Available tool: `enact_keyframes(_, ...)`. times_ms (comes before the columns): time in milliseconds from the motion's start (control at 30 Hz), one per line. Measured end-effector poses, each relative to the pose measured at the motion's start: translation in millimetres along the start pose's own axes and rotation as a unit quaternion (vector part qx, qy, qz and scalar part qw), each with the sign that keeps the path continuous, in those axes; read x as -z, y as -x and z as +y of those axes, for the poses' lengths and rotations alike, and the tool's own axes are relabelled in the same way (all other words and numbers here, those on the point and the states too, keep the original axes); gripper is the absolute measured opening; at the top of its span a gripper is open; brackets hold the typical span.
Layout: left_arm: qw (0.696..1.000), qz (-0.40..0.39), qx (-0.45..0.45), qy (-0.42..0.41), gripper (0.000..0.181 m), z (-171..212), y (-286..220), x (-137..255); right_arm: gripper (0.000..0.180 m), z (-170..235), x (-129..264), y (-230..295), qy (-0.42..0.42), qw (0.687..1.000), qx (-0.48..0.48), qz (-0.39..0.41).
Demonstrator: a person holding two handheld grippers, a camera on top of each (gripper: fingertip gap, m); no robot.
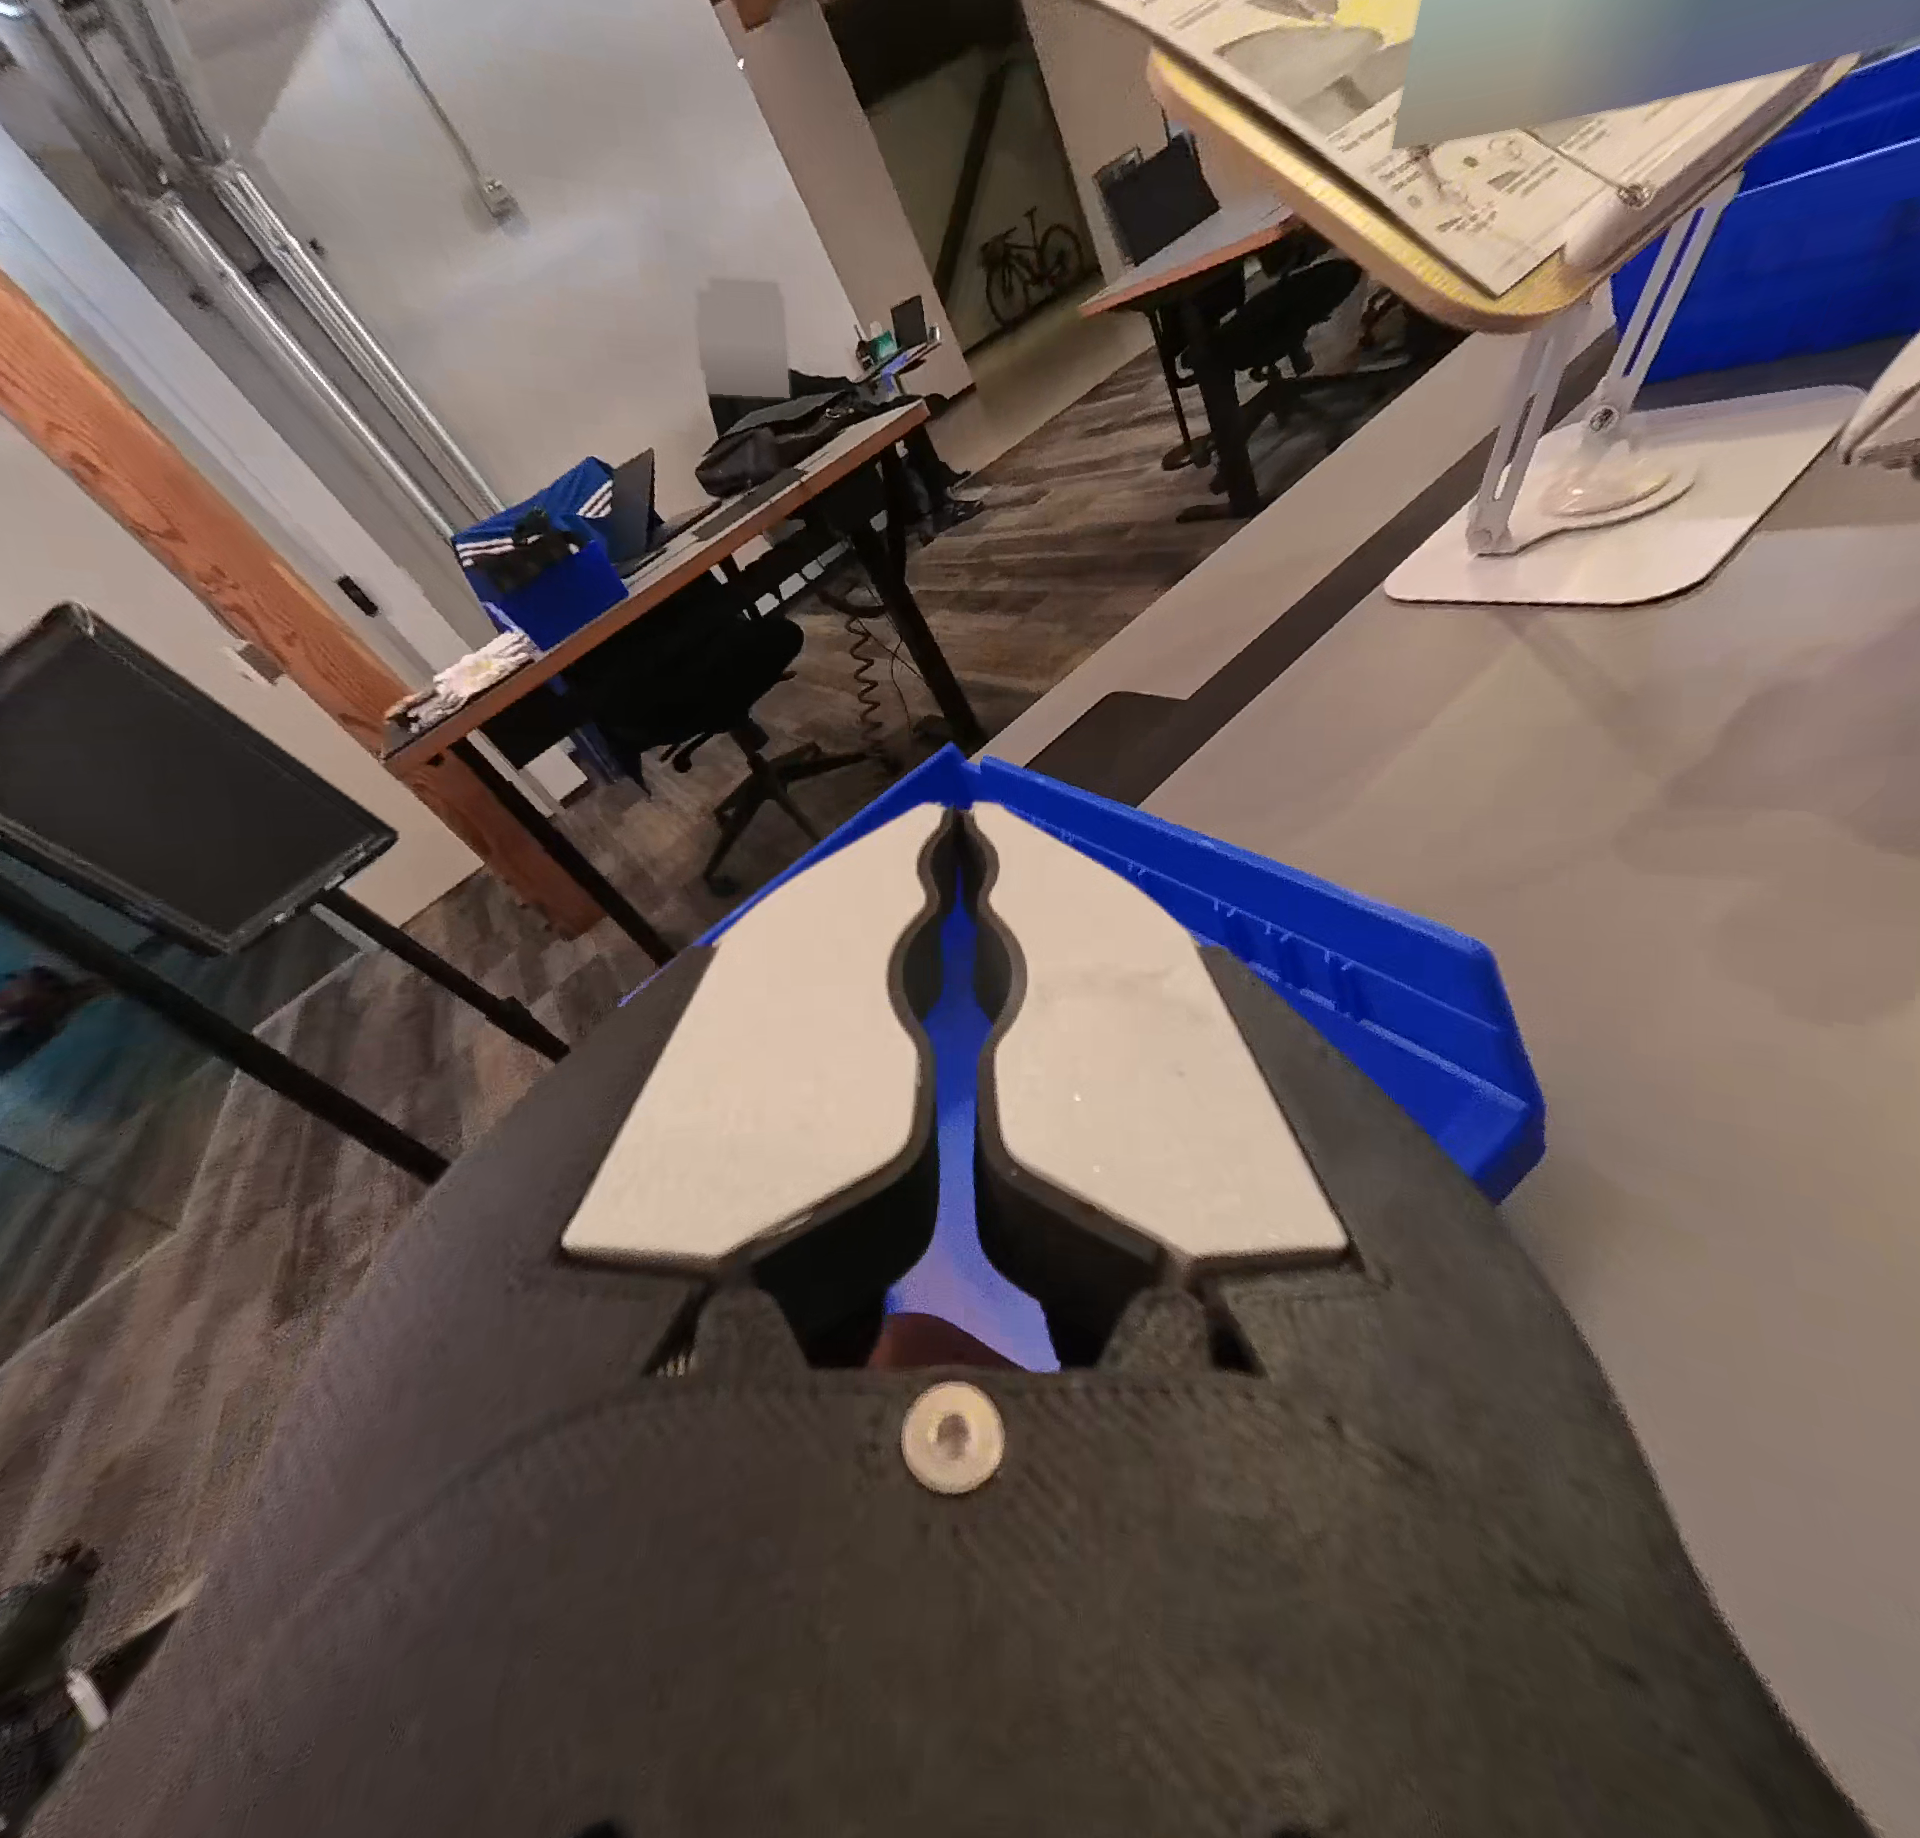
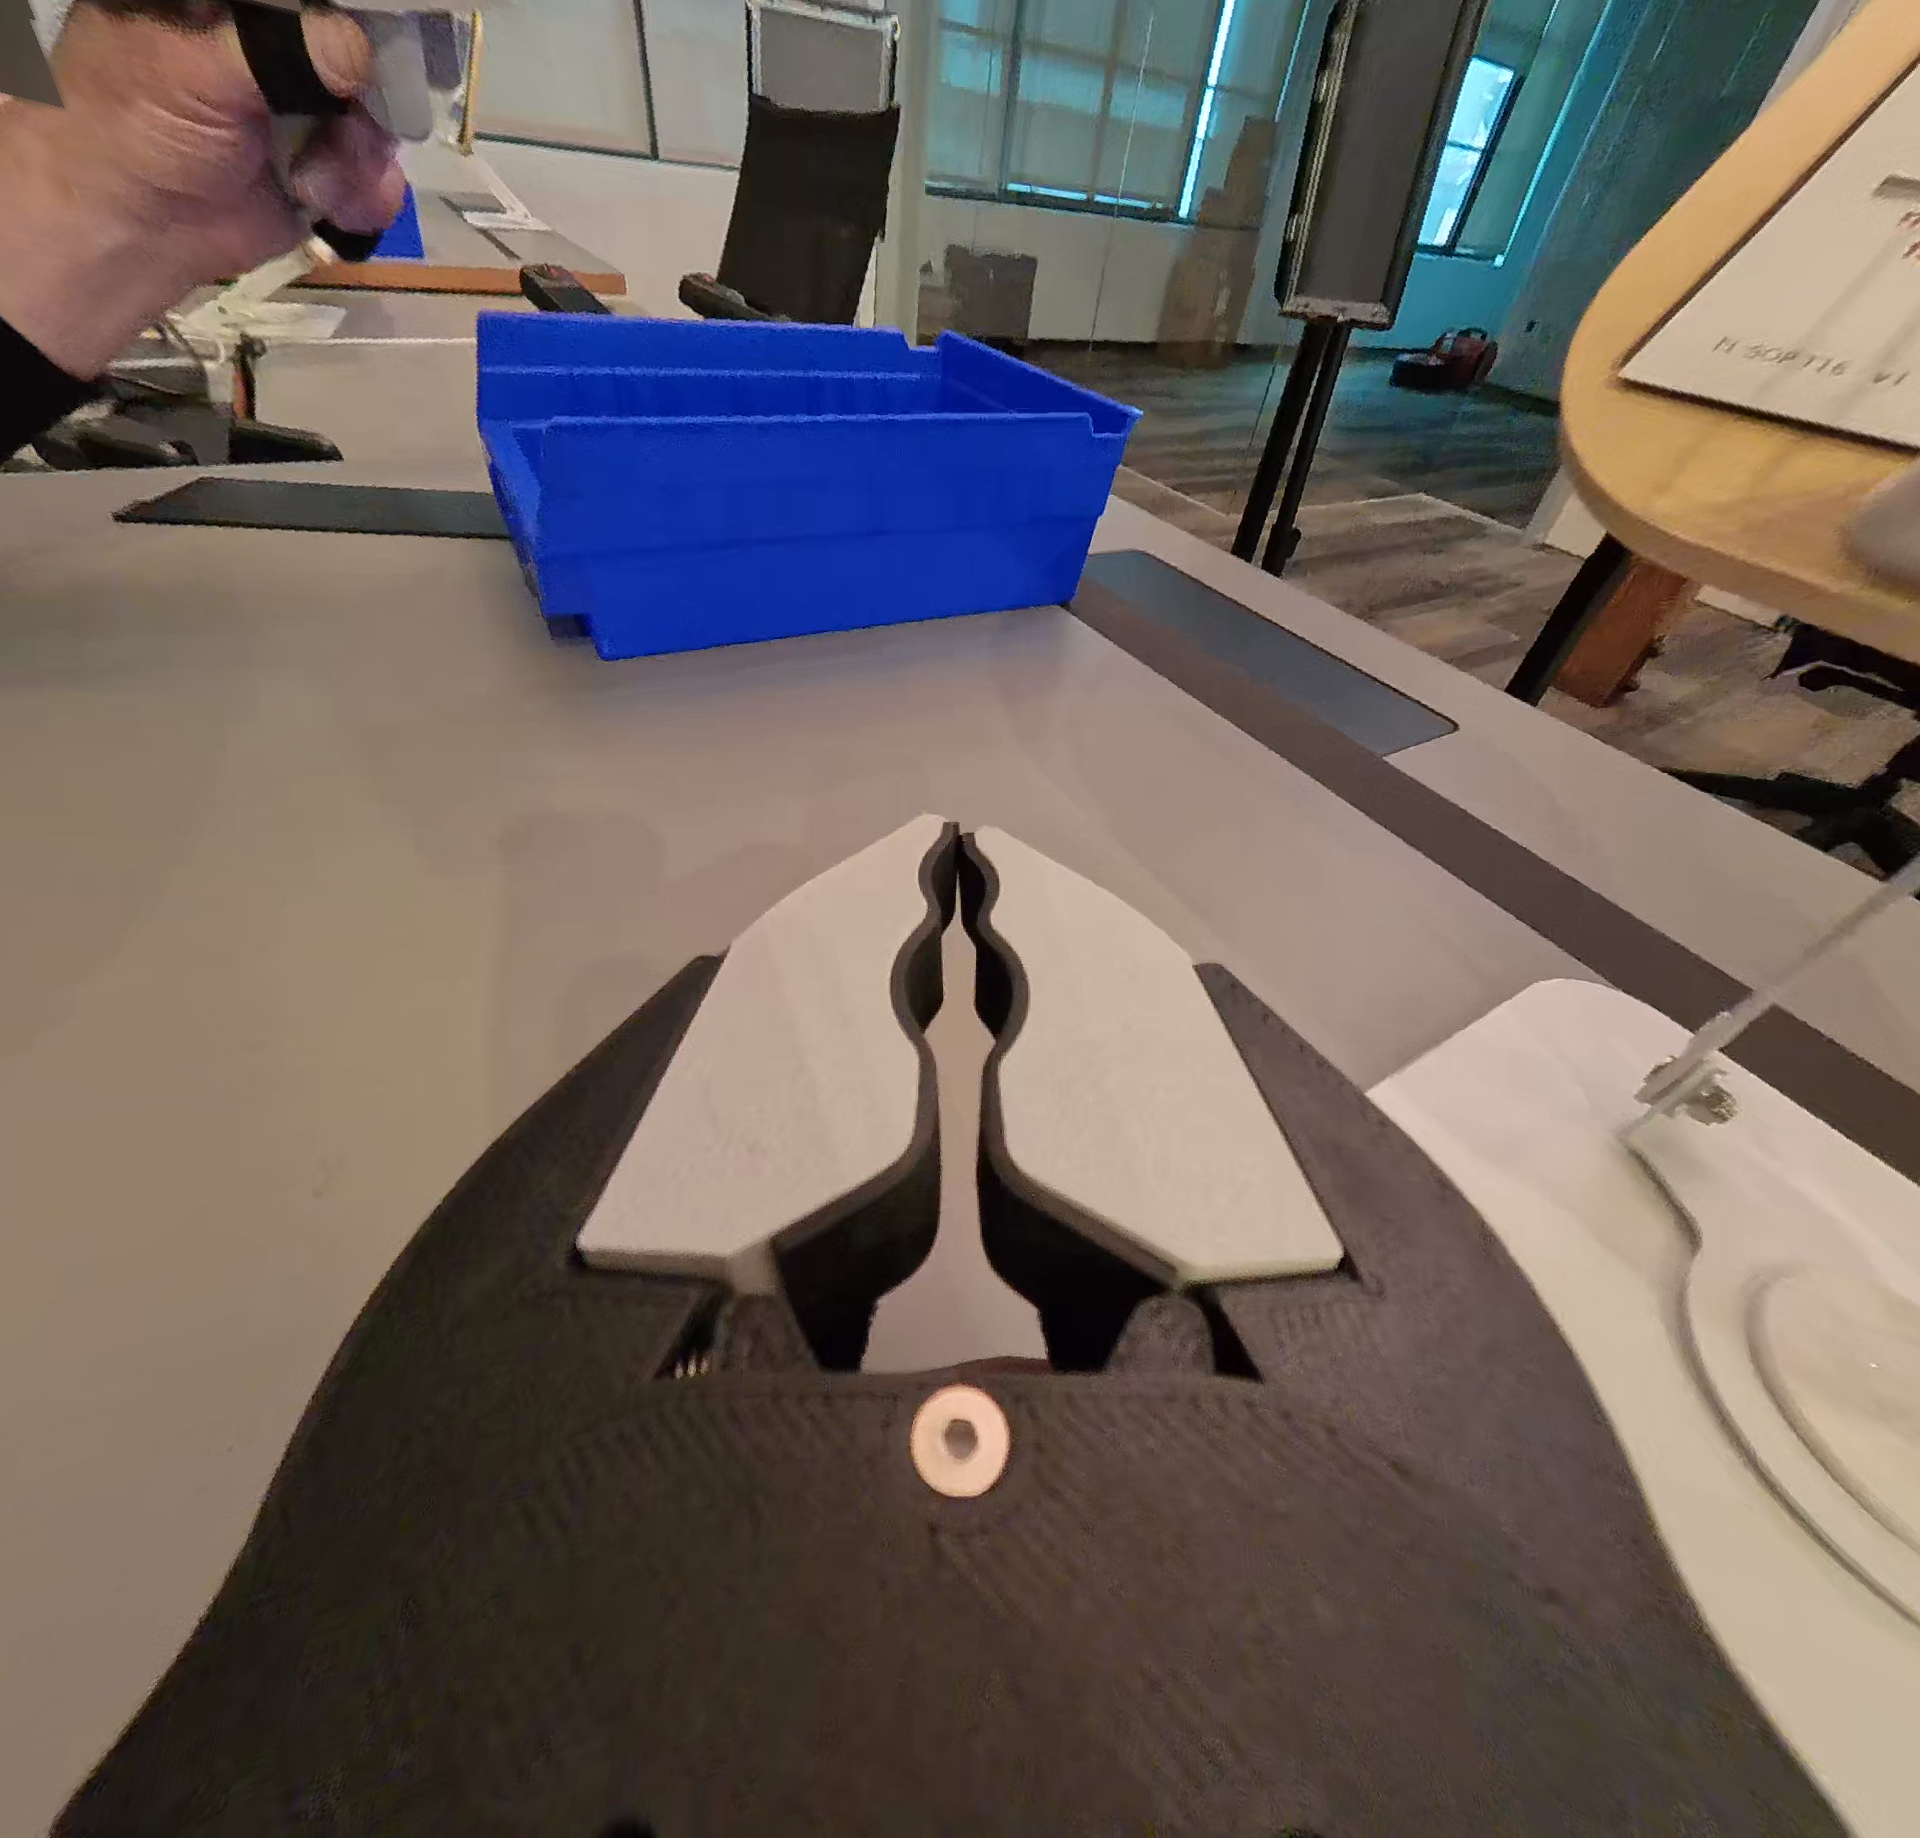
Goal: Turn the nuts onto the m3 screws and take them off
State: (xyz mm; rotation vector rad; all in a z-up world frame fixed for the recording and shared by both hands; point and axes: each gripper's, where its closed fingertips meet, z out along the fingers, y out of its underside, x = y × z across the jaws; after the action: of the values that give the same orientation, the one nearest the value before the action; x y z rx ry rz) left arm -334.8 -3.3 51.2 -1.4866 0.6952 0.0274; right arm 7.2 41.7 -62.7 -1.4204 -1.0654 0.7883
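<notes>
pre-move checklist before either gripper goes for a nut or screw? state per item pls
1. Left gripper empty: ok, fingertips closed together with nothing between them.
2. Right gripper empty: ok, closed on nothing, above bare grey table.
3. Blue bin located: ok, upright on the table ahead of the right gripper; the left gripper is right over its near corner.
4. Nuts and M3 screws located: cannot tell, none visible in either view; the bin's inside is hidden.
5. Path from right gripper to bin: ok, open tabletop between them.
6. Clearance on the right: not ok, white stand base sits close beside the right gripper.
</notes>
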Motion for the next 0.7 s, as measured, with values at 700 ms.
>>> enact_keyframes(700, 0.949, 0.15, -0.122, 0.248, 0.0, 73.8, -22.6, -13.8, 0.0, -8.1, -7.4, 8.1, -0.05, 0.998, 0.016, -0.035)
